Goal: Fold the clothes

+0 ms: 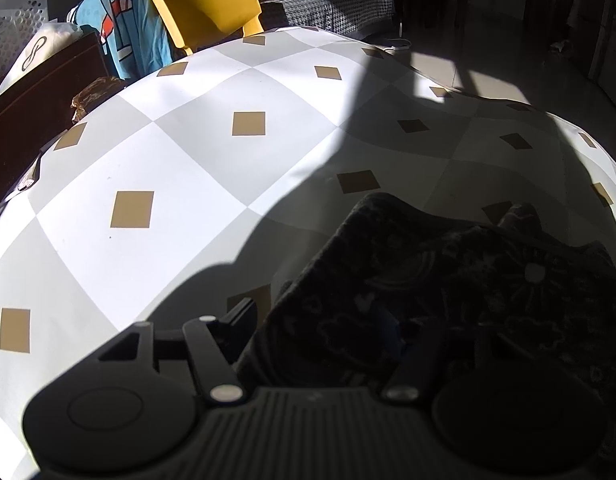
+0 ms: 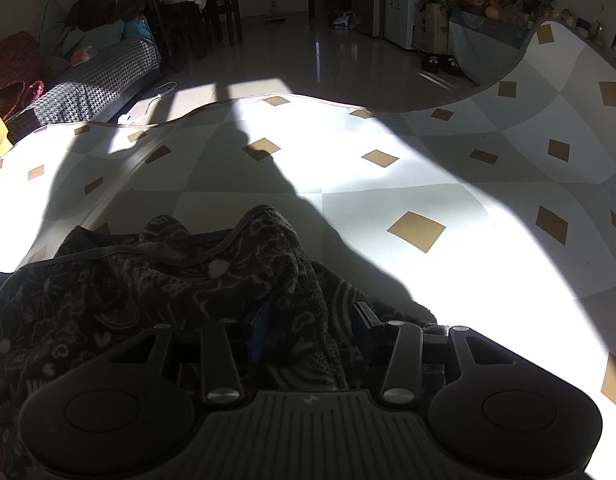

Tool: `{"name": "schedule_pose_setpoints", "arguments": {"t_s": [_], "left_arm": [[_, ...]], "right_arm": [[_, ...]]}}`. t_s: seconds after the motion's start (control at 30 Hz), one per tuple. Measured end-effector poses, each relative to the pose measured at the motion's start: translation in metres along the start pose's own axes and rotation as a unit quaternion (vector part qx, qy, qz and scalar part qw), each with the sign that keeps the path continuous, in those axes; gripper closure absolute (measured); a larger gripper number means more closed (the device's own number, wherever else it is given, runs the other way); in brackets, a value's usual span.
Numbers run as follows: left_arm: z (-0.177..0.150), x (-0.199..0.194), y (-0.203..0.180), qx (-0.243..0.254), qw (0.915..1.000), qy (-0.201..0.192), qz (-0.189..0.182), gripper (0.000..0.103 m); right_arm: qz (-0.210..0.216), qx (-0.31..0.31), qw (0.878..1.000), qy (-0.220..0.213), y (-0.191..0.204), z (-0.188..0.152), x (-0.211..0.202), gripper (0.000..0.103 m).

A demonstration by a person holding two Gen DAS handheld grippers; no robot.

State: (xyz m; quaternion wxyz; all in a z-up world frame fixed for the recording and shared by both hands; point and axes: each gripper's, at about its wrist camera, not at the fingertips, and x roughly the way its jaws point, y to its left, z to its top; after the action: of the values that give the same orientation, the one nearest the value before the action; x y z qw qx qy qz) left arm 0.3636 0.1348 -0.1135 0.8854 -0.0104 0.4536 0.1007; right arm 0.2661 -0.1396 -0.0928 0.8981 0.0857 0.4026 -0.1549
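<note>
A dark garment point(image 1: 468, 288) lies bunched on the worktop point(image 1: 187, 168), at its near edge. In the left wrist view the left tool point(image 1: 328, 328) sits at the garment's near left corner, with bare worktop stretching left of and behind the garment; a chair point(image 1: 211, 4) stands beyond the worktop's far edge, well apart from the garment. In the right wrist view the right tool point(image 2: 312, 332) sits at the garment's near right part, cloth between its fingers, with bare worktop to the garment's right and behind it.
</note>
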Motion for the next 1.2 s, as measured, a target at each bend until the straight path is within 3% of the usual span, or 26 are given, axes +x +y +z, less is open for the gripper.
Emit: {"name": "schedule_pose_setpoints", "arguments": {"t_s": [0.07, 0.23, 0.33, 0.47, 0.7, 0.9, 1.03, 1.2], "left_arm": [[0.000, -0.001, 0.000, 0.001, 1.0000, -0.001, -0.003, 0.051], [0.000, -0.002, -0.002, 0.004, 0.9999, -0.001, -0.011, 0.064], [0.000, -0.003, -0.003, 0.005, 0.9999, -0.001, -0.014, 0.069], [0.000, -0.004, -0.006, 0.010, 0.9998, -0.004, -0.016, 0.078], [0.002, -0.013, -0.011, 0.015, 0.9995, -0.024, -0.016, 0.082], [0.005, -0.035, -0.024, 0.041, 0.9959, -0.074, -0.033, 0.082], [0.005, -0.042, -0.033, 0.058, 0.9932, -0.091, -0.043, 0.080], [0.004, -0.036, -0.033, 0.060, 0.9945, -0.077, -0.037, 0.078]], "right_arm": [[0.005, 0.001, 1.000, 0.001, 0.001, -0.001, 0.000, 0.060], [0.016, -0.007, 1.000, -0.002, 0.004, -0.003, -0.001, 0.085], [0.013, -0.017, 1.000, -0.006, 0.007, -0.004, -0.001, 0.094], [0.003, -0.020, 1.000, -0.019, 0.008, -0.005, -0.006, 0.096], [-0.019, -0.011, 0.998, -0.054, 0.004, 0.000, -0.022, 0.097], [-0.037, 0.012, 0.996, -0.082, -0.004, 0.003, -0.043, 0.097], [-0.061, 0.025, 0.994, -0.084, -0.007, 0.002, -0.047, 0.097], [-0.082, 0.014, 0.995, -0.061, -0.008, -0.002, -0.036, 0.097]]}}
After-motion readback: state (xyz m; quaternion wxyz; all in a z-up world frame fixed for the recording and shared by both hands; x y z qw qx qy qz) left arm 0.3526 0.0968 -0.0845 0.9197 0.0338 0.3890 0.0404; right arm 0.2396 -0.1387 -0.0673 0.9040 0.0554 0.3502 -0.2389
